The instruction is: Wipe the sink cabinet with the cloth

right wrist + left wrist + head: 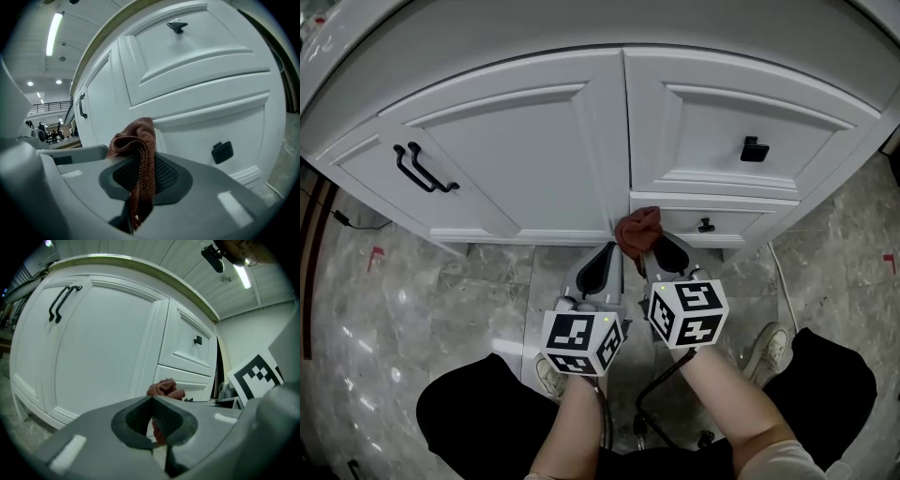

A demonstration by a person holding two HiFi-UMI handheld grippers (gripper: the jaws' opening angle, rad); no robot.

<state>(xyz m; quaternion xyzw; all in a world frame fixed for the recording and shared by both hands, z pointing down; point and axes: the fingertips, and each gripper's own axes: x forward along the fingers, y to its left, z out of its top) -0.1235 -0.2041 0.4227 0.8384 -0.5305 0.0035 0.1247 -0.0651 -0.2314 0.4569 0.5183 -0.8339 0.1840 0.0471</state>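
While the right tool [664, 251] is clamping the bunched cloth [637, 230] between its jaws, the cloth is sitting at the cabinet [534, 141] front, by the lower drawer's [741, 222] top left corner. The left tool [602, 264] is hovering just beside it, jaws clenched together on nothing.

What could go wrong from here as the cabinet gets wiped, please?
1. The cloth is pinched by only a narrow fold in the right gripper; it may slip out under wiping pressure.
2. Little cloth sticks out, so the hard jaws might scrape the white cabinet.
3. The cloth could snag on the drawer knob nearby.
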